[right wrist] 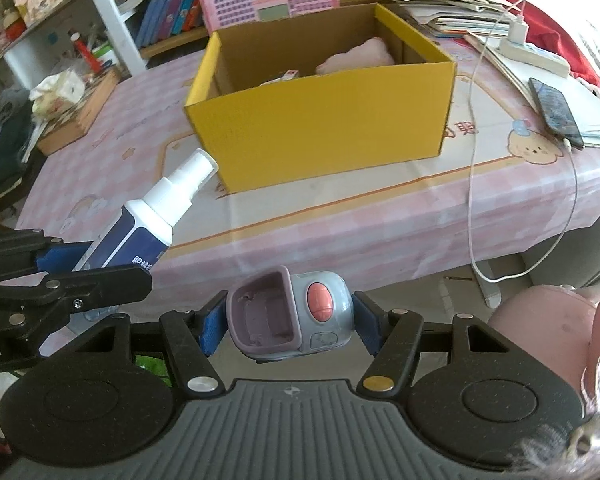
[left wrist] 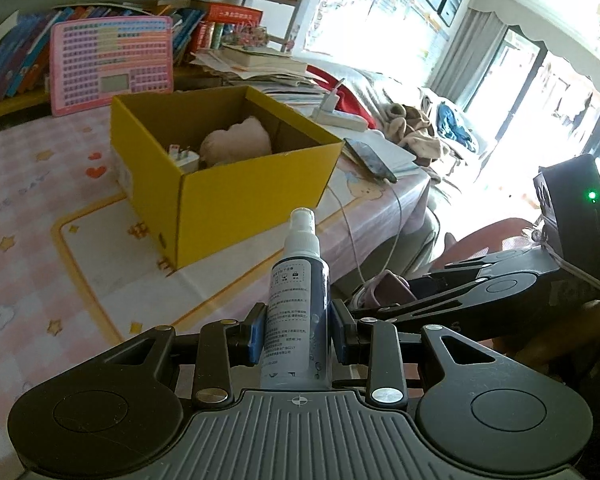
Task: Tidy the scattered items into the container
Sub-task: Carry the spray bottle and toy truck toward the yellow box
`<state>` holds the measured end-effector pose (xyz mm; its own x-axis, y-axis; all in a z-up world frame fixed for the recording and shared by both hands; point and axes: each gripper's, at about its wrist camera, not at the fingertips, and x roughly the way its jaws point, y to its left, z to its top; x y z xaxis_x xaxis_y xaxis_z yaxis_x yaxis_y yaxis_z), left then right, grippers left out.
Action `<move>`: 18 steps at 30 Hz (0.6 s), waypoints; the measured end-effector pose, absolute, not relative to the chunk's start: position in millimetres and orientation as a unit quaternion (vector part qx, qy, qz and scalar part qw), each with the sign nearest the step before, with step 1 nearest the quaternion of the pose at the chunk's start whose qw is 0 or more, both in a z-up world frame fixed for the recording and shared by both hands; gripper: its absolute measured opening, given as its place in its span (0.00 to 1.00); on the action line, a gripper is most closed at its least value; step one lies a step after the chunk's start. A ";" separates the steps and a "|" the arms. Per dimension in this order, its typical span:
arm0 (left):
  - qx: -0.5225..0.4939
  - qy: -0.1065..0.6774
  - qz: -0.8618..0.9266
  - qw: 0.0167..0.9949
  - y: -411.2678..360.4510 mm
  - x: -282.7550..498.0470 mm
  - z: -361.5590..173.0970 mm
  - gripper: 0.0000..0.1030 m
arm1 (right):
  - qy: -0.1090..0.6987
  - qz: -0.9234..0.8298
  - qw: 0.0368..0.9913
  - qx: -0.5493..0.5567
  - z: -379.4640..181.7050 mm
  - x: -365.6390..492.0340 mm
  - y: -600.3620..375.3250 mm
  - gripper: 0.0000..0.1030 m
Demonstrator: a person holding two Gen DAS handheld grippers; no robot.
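My left gripper (left wrist: 298, 338) is shut on a white and blue spray bottle (left wrist: 300, 280), nozzle pointing away toward the box; the same spray bottle (right wrist: 152, 220) shows at the left of the right wrist view. My right gripper (right wrist: 286, 320) is shut on a grey and purple toy (right wrist: 288, 314) with a pink button, held off the table's near edge. A yellow cardboard box (left wrist: 236, 196) stands open on the pink tablecloth; the yellow box (right wrist: 324, 120) holds a pink plush (right wrist: 358, 56) and a small white item (left wrist: 184, 156).
A phone (right wrist: 556, 110) on a white charging cable (right wrist: 474, 152) lies right of the box, with a power strip (right wrist: 534, 54) behind it. Books, papers and a pink keyboard toy (left wrist: 110, 64) line the back. A wooden tray (right wrist: 82, 114) sits at the table's left end.
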<state>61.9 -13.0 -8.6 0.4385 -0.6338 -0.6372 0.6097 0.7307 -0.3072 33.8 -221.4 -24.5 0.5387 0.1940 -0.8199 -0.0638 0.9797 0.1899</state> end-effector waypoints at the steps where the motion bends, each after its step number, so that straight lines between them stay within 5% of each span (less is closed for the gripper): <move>1: -0.015 0.382 -0.368 0.848 -16.4 64.3 -8.1 0.31 | 0.473 0.073 0.875 0.069 -23.9 35.3 -224.5 0.60; 18: -0.015 0.370 -0.383 0.846 -77.4 107.1 -2.5 0.31 | 0.457 0.063 0.885 0.058 -15.9 77.5 -281.1 0.60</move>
